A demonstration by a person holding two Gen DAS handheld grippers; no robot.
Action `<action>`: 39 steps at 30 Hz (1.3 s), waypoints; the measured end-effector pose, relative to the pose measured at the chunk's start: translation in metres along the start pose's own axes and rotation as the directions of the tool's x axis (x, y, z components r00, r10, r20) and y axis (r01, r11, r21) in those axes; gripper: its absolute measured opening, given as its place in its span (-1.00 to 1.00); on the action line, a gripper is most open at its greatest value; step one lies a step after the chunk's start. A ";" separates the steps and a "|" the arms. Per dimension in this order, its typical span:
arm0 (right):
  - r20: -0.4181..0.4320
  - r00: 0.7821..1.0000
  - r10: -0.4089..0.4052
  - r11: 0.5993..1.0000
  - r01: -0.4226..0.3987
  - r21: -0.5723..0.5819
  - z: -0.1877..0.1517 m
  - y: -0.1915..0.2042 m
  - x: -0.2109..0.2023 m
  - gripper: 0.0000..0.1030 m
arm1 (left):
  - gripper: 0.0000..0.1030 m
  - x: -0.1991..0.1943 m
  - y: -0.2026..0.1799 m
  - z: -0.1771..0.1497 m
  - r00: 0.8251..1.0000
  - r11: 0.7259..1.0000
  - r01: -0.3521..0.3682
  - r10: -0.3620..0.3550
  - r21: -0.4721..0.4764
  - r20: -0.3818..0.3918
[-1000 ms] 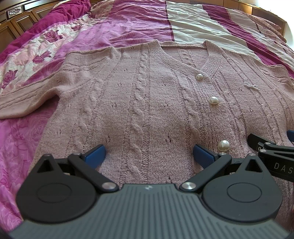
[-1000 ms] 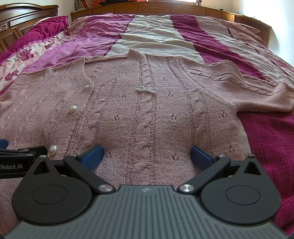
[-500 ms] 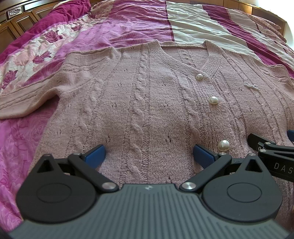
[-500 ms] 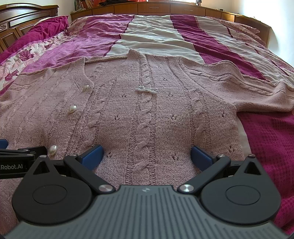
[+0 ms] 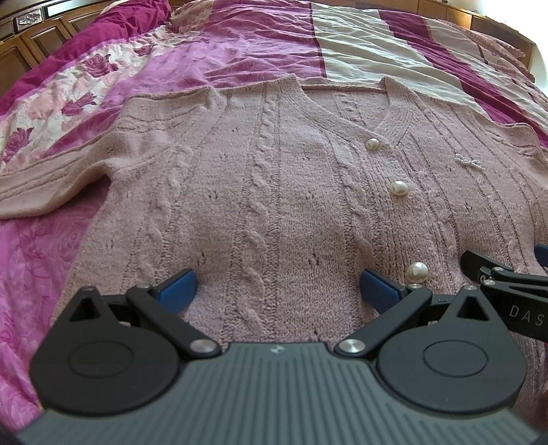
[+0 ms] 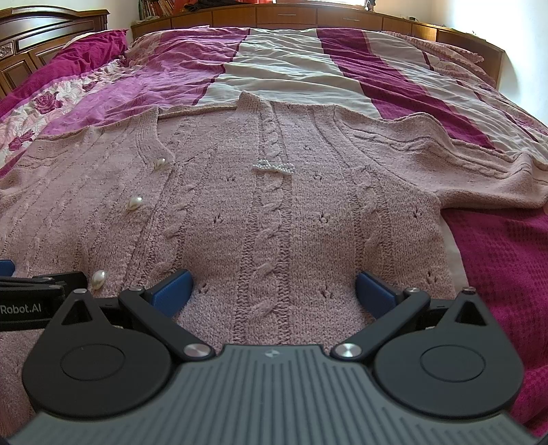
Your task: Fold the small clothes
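A dusty-pink cable-knit cardigan [image 5: 274, 178] [image 6: 274, 219] with pearl buttons [image 5: 399, 187] lies spread flat, front up, on the bed. Its sleeves stretch out to the left [image 5: 51, 185] and to the right [image 6: 479, 164]. A small pearl bow [image 6: 274, 167] sits on its right chest. My left gripper [image 5: 279, 285] stands open low over the hem's left half, blue fingertips [image 5: 176, 285] wide apart. My right gripper [image 6: 274, 291] is open over the hem's right half. Each gripper shows at the edge of the other's view: the right gripper [image 5: 503, 277], the left gripper [image 6: 30, 291].
The bedspread has magenta, cream and floral stripes [image 6: 291, 72]. A dark-red waffle blanket [image 6: 507, 260] lies to the cardigan's right. A carved wooden headboard [image 6: 44, 37] stands at the far left, and low wooden cabinets [image 6: 308, 15] run along the far side.
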State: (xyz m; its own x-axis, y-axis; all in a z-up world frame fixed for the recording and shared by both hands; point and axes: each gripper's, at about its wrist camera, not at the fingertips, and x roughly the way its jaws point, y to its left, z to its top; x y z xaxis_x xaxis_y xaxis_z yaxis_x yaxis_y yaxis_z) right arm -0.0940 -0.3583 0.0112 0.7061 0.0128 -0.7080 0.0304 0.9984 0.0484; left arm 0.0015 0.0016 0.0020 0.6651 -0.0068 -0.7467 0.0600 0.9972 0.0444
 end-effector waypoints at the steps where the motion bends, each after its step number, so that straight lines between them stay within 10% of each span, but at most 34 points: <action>1: 0.000 1.000 0.000 1.000 0.000 0.000 0.000 0.000 0.000 1.00 | 1.00 0.000 0.000 0.000 1.000 1.000 0.001 -0.001 0.000 -0.001; 39: -0.097 0.993 0.072 0.997 -0.070 0.031 0.019 -0.013 0.002 1.00 | 1.00 -0.011 0.010 0.013 0.997 0.998 0.065 -0.066 -0.019 -0.044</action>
State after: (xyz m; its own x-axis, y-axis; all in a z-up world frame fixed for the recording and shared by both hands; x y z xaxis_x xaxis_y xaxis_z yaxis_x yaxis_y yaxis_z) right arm -0.0794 -0.3721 0.0221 0.6346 0.0903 -0.7676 0.0034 0.9928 0.1196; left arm 0.0044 0.0106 0.0190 0.6262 -0.0693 -0.7766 0.0890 0.9959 -0.0171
